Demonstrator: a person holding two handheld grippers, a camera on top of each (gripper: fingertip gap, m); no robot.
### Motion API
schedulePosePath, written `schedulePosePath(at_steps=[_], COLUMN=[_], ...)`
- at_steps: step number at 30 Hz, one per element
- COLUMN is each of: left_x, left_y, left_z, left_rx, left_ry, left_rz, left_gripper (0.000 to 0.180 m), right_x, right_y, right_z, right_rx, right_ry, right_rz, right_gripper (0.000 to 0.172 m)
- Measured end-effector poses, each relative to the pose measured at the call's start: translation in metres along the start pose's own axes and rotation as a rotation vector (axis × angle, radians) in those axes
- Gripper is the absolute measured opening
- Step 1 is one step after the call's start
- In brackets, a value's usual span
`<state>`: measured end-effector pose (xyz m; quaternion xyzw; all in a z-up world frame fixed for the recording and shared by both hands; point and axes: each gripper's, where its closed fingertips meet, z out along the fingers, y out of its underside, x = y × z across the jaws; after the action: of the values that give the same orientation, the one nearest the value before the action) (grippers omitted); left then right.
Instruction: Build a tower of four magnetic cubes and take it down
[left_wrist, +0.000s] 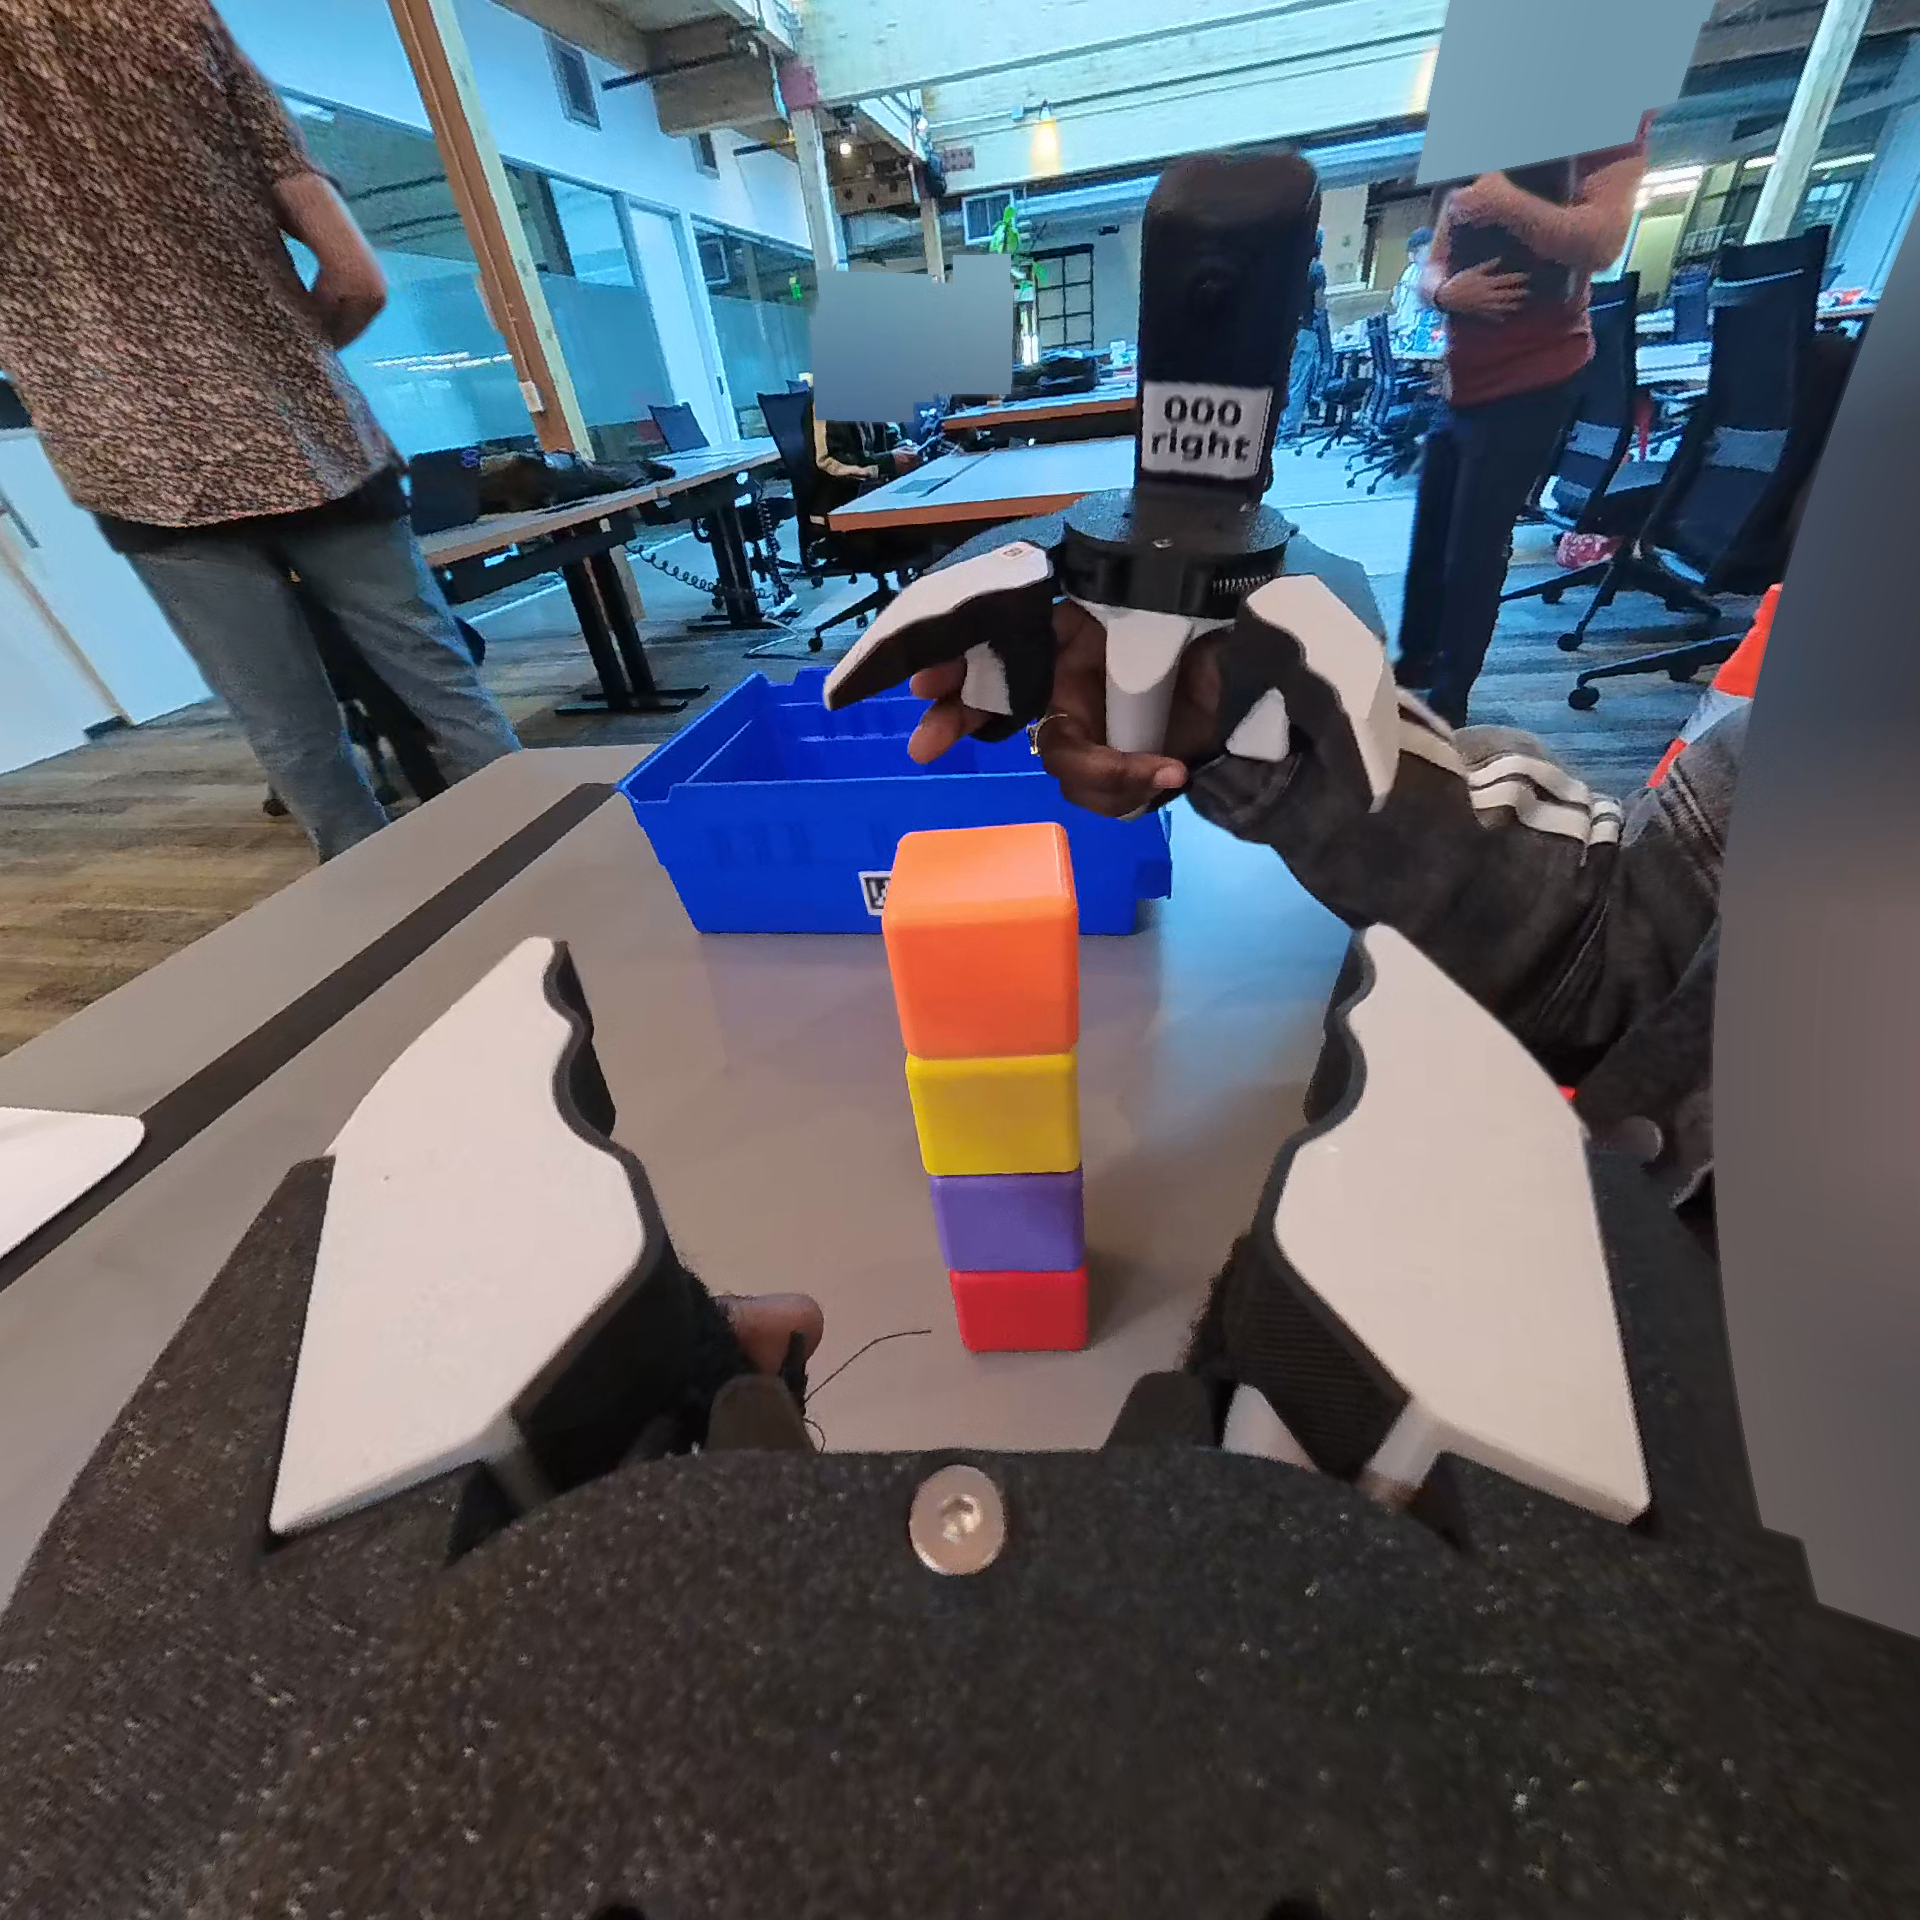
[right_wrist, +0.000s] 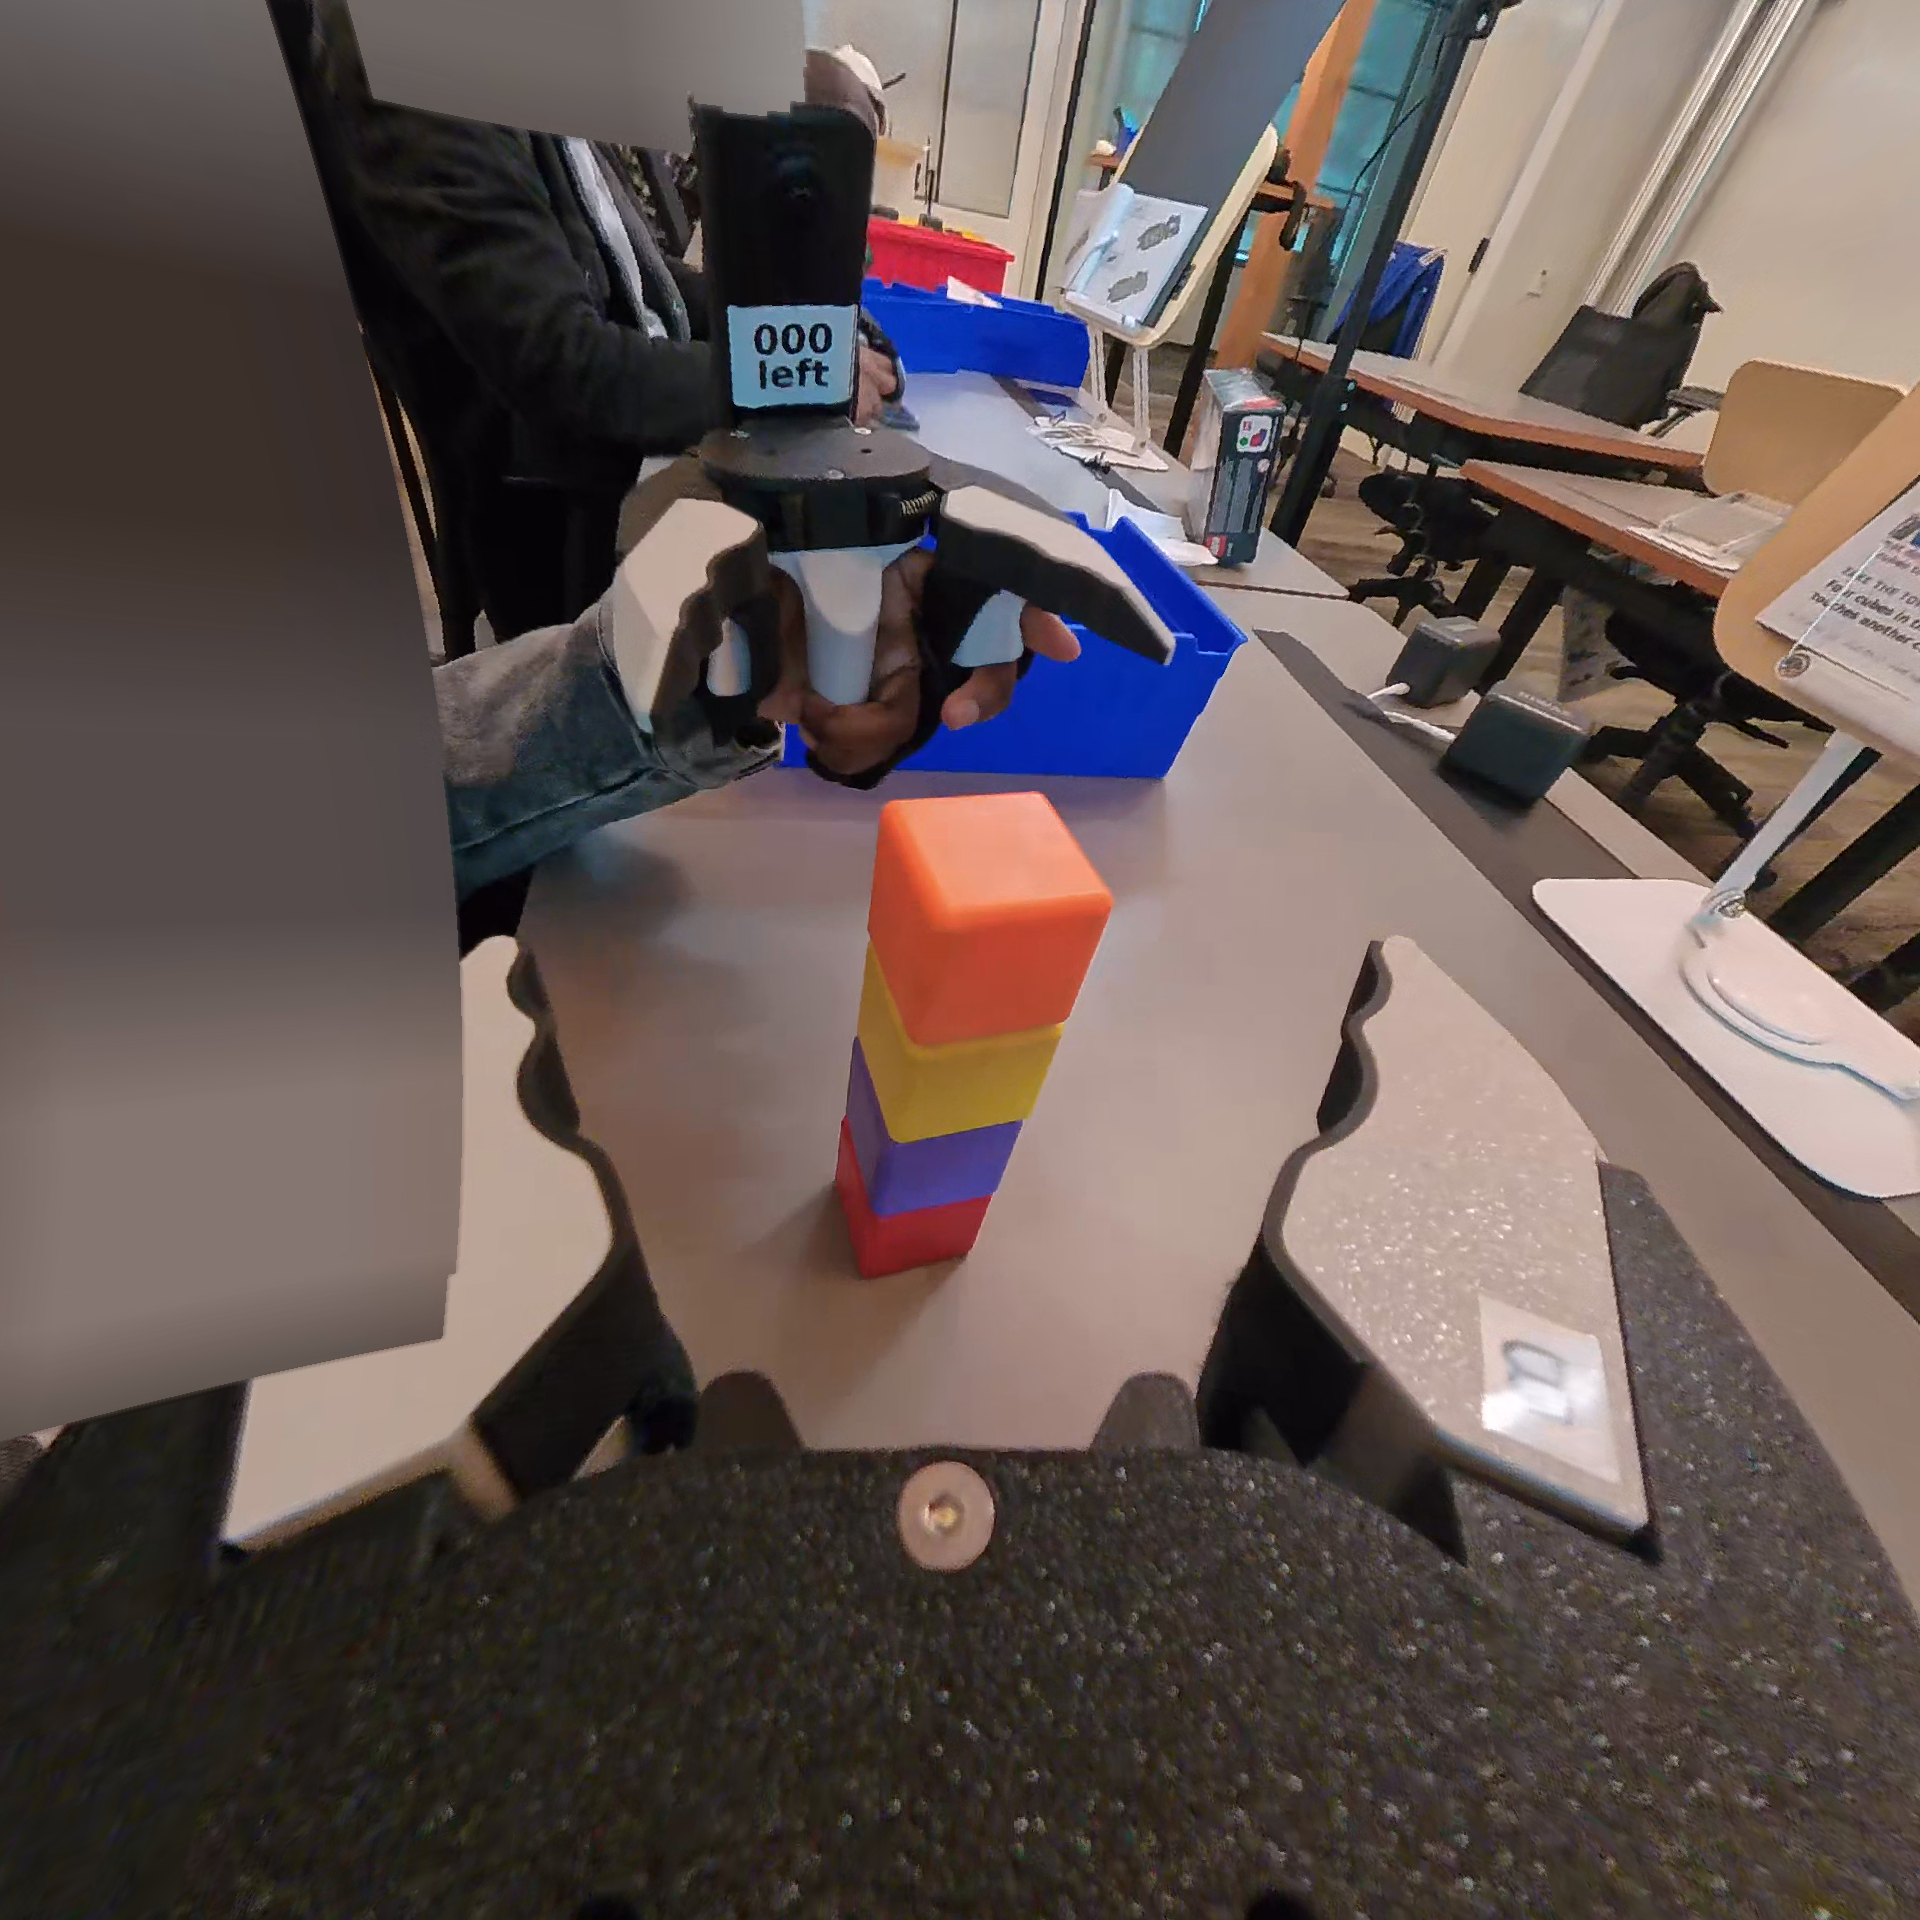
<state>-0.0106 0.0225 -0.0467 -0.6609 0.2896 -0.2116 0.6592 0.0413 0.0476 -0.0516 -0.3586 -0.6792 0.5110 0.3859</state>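
A tower of four cubes stands upright on the grey table (left_wrist: 727, 1039): an orange cube (left_wrist: 982, 940) on top, then a yellow cube (left_wrist: 994, 1112), a purple cube (left_wrist: 1006, 1218) and a red cube (left_wrist: 1018, 1307) at the bottom. The tower also shows in the right wrist view, with the orange cube (right_wrist: 982, 920) on top. My left gripper (left_wrist: 961, 966) is open wide, its fingers well clear of the tower on both sides. My right gripper (right_wrist: 945, 966) is also open wide around the tower without touching it. Each gripper shows across the tower in the other's view, open and empty.
A blue bin (left_wrist: 831, 821) stands on the table behind the tower and also shows in the right wrist view (right_wrist: 1101, 686). A white lamp base (right_wrist: 1745, 1018) and black boxes (right_wrist: 1517, 738) lie to the right. People stand near the table (left_wrist: 187, 312). My left tips are roughly 7 cm from the yellow cube (left_wrist: 994, 1112).
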Motion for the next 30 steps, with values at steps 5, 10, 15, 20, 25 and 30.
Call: schedulePosePath(at_steps=[5, 10, 15, 20, 25, 30], left_x=[0.005, 0.011, 0.011, 0.015, 0.016, 0.016], left_y=[0.014, 0.044, 0.065, 0.073, 0.075, 0.076], left_z=[0.018, 0.043, 0.054, 0.056, 0.056, 0.056], left_rx=[-0.046, -0.150, -0.216, -0.249, -0.265, -0.273], left_ry=[0.015, 0.036, 0.035, 0.051, 0.054, 0.055], left_rz=[-0.014, -0.058, -0.070, -0.036, -0.031, -0.034], left_gripper=[0.126, 0.114, 0.096, 0.067, 0.050, 0.050], right_x=[0.001, 0.004, 0.008, 0.011, 0.009, 0.001], right_y=[0.003, 0.002, 0.001, 0.006, 0.018, 0.030], right_z=[0.002, 0.005, 0.014, 0.023, 0.031, 0.034], right_rx=[-0.086, -0.324, -0.607, -0.811, -0.967, -1.043], right_ry=[-0.006, -0.046, -0.125, -0.229, -0.305, -0.400], right_rz=[-0.027, -0.093, -0.163, -0.200, -0.239, -0.295], right_gripper=[0.134, 0.115, 0.099, 0.082, 0.074, 0.049])
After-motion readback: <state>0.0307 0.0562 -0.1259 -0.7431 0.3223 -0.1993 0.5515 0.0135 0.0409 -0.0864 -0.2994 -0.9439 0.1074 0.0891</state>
